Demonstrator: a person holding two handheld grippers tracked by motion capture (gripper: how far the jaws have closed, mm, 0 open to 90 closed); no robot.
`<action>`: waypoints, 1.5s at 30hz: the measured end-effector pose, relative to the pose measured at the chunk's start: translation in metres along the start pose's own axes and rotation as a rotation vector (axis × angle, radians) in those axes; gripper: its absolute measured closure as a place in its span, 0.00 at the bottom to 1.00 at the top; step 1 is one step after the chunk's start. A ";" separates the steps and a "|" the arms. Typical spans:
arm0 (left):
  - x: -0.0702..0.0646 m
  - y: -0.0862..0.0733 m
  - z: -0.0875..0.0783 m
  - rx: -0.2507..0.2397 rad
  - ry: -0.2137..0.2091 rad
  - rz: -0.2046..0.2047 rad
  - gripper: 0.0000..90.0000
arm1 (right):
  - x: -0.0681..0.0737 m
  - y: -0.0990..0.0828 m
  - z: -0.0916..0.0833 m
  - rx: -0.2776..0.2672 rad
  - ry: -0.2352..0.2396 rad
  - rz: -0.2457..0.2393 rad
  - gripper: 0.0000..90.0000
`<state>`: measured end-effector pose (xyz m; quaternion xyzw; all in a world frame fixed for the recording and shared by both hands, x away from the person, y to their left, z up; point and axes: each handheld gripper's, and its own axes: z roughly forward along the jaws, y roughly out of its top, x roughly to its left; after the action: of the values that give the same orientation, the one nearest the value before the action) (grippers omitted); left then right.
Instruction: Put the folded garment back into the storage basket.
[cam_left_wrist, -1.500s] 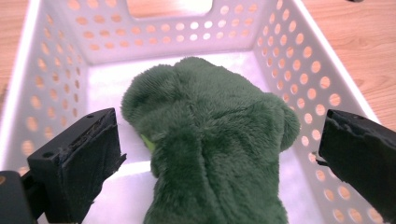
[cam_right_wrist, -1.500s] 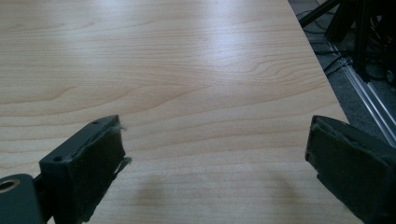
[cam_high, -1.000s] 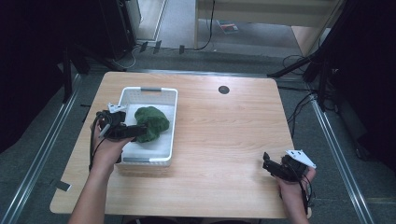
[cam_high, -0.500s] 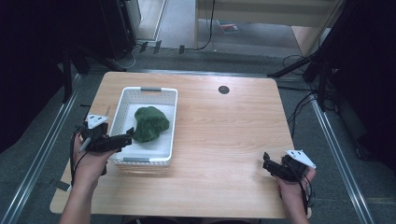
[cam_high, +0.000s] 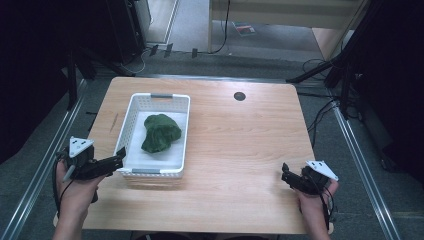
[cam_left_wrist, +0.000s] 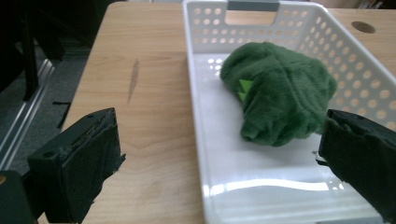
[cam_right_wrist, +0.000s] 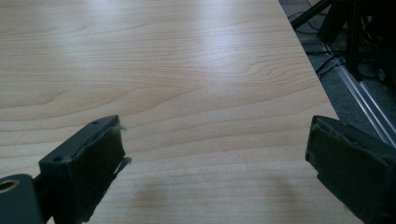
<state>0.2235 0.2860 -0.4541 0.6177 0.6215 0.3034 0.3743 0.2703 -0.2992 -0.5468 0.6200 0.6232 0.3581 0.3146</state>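
1 green plush (cam_left_wrist: 280, 91) sits in the basket (cam_high: 131, 120), soft, light; pinch its top. Left gripper (cam_high: 119, 159) at 7 o'clock, jaws wide; right gripper (cam_right_wrist: 215, 172) likewise wide.

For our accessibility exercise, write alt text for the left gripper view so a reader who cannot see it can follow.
A green plush toy lies inside a white perforated basket on a wooden table. The left claw is open, one black jaw over the table beside the basket and the other at its right wall, near the toy.
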 end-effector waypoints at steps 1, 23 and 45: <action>0.003 -0.003 -0.002 -0.003 0.009 -0.001 0.00 | 0.000 0.000 0.000 -0.001 0.000 0.000 0.05; 0.057 -0.071 -0.012 -0.017 0.091 -0.091 0.00 | 0.000 0.000 -0.001 -0.005 -0.008 0.001 0.05; 0.067 -0.108 0.005 -0.029 0.069 -0.063 0.02 | 0.001 0.000 0.000 0.001 -0.001 -0.013 0.05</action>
<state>0.1724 0.3466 -0.5531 0.5818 0.6486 0.3214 0.3708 0.2705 -0.2986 -0.5469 0.6164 0.6270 0.3556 0.3170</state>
